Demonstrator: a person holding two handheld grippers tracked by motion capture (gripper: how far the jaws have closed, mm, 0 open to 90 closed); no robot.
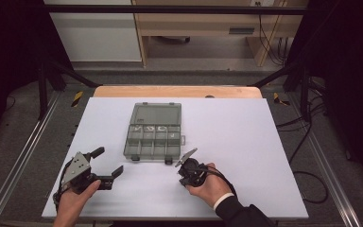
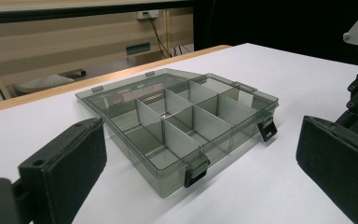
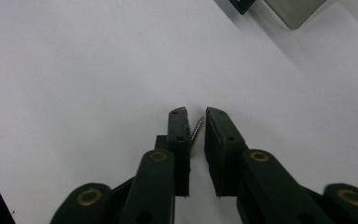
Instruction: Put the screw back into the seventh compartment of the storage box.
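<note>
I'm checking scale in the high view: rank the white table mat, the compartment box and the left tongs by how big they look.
1. White table mat
2. Compartment box
3. Left tongs, open; nearer the camera, yet clearly smaller than the box.

White desk [image 1: 246, 142] with a wooden far edge [image 1: 177, 91], standing inside a black metal frame [image 1: 170, 9]. Behind it, a pale wooden cabinet [image 1: 198, 23] with a white panel [image 1: 94, 35] to its left; black cables [image 1: 272, 42] hang at the right, and more lie on the grey floor [image 1: 312, 156].
</note>
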